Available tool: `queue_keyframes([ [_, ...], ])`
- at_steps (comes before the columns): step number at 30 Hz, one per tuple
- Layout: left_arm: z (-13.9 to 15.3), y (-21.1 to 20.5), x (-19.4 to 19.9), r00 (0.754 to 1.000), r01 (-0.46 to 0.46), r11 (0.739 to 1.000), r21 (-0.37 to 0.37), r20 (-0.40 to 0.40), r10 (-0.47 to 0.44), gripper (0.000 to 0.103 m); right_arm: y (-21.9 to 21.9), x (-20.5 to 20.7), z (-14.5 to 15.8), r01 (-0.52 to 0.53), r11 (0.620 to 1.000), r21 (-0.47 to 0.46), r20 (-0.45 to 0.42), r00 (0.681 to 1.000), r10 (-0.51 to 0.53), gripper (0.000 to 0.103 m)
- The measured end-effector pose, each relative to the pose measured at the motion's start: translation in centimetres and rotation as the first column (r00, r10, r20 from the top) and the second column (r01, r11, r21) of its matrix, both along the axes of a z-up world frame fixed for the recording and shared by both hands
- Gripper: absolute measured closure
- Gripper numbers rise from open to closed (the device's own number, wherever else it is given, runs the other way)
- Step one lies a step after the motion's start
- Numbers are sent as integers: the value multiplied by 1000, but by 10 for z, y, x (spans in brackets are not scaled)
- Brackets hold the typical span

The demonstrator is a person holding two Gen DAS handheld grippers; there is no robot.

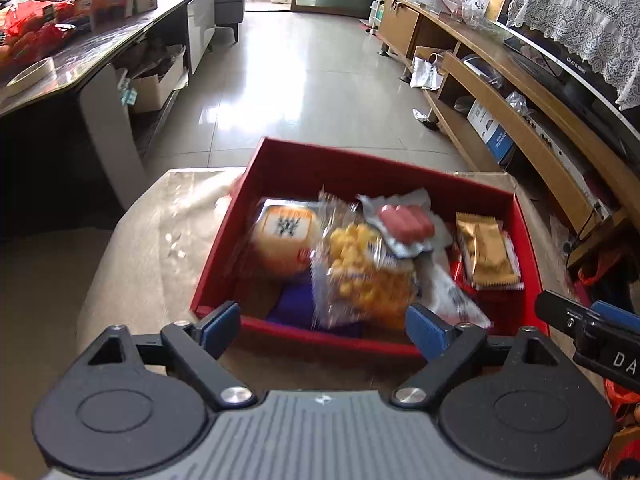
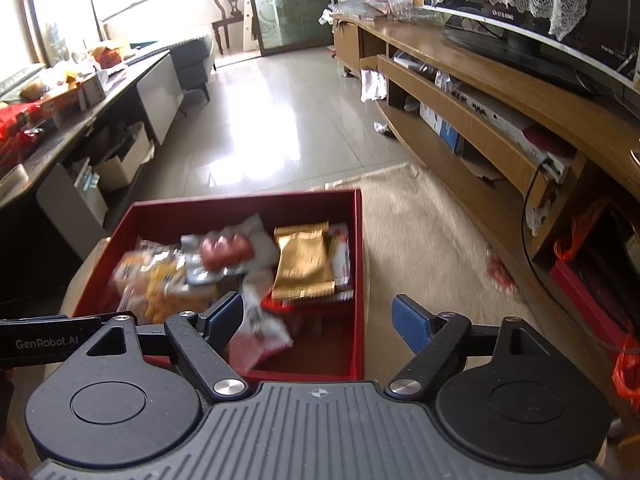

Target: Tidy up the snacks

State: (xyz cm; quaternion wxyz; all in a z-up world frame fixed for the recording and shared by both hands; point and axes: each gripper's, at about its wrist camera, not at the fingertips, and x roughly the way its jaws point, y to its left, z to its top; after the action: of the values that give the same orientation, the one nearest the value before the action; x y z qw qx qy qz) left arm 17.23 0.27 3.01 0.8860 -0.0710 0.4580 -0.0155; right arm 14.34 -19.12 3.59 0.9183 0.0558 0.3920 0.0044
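Note:
A red box (image 1: 280, 152) (image 2: 358, 240) sits on a beige cloth-covered surface and holds several snack packs. Inside lie a round orange-labelled bun (image 1: 284, 236), a clear bag of yellow puffs (image 1: 360, 276) (image 2: 164, 284), a sausage pack (image 1: 406, 222) (image 2: 226, 250), a gold foil pack (image 1: 486, 250) (image 2: 302, 264) and a white wrapper (image 2: 260, 326). My left gripper (image 1: 324, 326) hovers open above the box's near wall, nothing between its blue pads. My right gripper (image 2: 320, 318) is open over the box's near right corner, holding nothing. Its black finger (image 1: 568, 320) shows at the right edge of the left wrist view.
A dark table (image 1: 100, 40) piled with red bags and boxes stands at the left. A long wooden TV cabinet (image 2: 500, 80) with a television runs along the right. Shiny tiled floor (image 1: 312, 80) lies beyond the box. A red bag (image 2: 628, 368) hangs at the right.

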Motion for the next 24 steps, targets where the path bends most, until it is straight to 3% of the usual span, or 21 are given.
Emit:
queue_keyframes([
  [11,1,7,-60,1000,9,1000,19,26,-9,14,15,-46,-5,0,1000,11,-26,1000,1,17],
  [16,-2,5,-80,999,10,997,71,38,-13,14,25,-70,-6,-16,1000,-19,-26,1000,15,16],
  [24,-1,6,-104,999,17,998,56,44,-19,12,26,-93,-9,-9,999,-33,-29,1000,8,16],
])
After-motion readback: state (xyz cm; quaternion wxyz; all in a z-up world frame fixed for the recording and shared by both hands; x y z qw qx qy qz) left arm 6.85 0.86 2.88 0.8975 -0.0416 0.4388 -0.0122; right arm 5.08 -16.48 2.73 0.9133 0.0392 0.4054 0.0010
